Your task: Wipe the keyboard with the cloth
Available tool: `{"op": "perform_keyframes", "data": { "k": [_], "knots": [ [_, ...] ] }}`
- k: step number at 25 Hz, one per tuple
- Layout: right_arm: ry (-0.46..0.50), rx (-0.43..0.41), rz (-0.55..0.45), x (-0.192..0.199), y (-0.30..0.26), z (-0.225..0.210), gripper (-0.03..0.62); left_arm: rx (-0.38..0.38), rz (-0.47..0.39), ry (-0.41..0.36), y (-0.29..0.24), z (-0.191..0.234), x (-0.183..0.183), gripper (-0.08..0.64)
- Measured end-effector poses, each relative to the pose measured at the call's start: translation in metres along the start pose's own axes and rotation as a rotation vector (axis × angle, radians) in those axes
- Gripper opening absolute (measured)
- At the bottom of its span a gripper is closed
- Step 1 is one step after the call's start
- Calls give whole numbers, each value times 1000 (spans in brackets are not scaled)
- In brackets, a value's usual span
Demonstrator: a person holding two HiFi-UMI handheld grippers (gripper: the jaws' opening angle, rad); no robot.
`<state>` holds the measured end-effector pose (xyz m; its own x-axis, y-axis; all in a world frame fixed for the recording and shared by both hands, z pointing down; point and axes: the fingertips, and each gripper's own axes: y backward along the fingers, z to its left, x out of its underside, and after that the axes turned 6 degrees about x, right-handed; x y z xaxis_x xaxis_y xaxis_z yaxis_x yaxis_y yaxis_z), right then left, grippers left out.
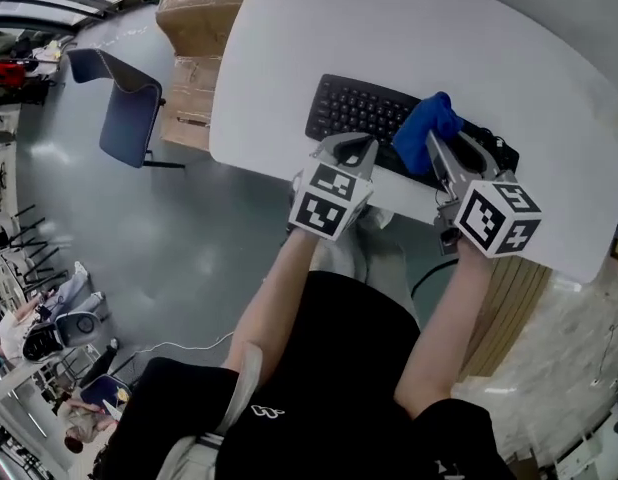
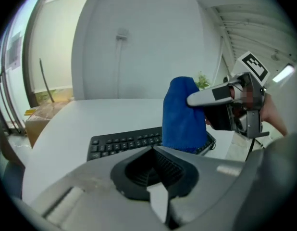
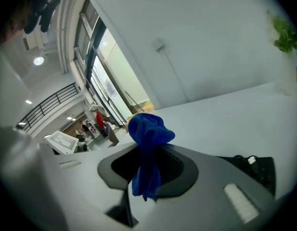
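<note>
A black keyboard (image 1: 374, 113) lies near the front edge of the white table (image 1: 319, 18). My right gripper (image 1: 444, 143) is shut on a bunched blue cloth (image 1: 429, 128), which hangs just above the keyboard's right half. In the right gripper view the cloth (image 3: 146, 143) sticks up between the jaws, and the keyboard's end (image 3: 259, 170) shows at the right. My left gripper (image 1: 357, 150) hovers over the keyboard's near edge, shut and holding nothing. The left gripper view shows the keyboard (image 2: 124, 143), the hanging cloth (image 2: 182, 114) and the right gripper's finger (image 2: 208, 96).
Cardboard boxes (image 1: 199, 18) are stacked against the table's left side, and a blue chair (image 1: 124, 108) stands on the floor beyond them. A cable (image 1: 504, 153) leaves the keyboard's right end. The table edge runs just below the grippers.
</note>
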<state>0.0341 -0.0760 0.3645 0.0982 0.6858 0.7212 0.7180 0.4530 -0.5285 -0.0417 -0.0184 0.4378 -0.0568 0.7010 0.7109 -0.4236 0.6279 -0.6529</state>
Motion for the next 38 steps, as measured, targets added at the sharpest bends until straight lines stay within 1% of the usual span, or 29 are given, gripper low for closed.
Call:
{"op": "perform_keyframes", "data": {
  "k": [4,7,11,14,20,29,33,36,38],
  "knots": [
    [16,-106,86,22,-38,60,91,-66,-23,67,43,43,20,-2],
    [19,-164,143,47,-60,95,91,-98,-54,100,64,65,33,-2],
    [-16,-196,199,81,-95,130,91,-98,-62,131,79,94,53,-2],
    [-28,-190,222,98,-113,147,91,-83,-46,145,84,111,66,-2],
    [-55,-141,245,122,-136,153,91,-48,-8,149,76,124,83,-2],
    [-77,-64,251,138,-147,144,91,-7,63,101,60,126,98,-2],
    [-70,-48,255,141,-146,135,91,-2,78,91,54,122,98,-2],
    [-46,-44,268,144,-146,132,91,-11,85,92,50,123,99,-2],
    [-47,-45,273,147,-145,129,91,-14,92,94,47,121,101,-2]
  ]
}}
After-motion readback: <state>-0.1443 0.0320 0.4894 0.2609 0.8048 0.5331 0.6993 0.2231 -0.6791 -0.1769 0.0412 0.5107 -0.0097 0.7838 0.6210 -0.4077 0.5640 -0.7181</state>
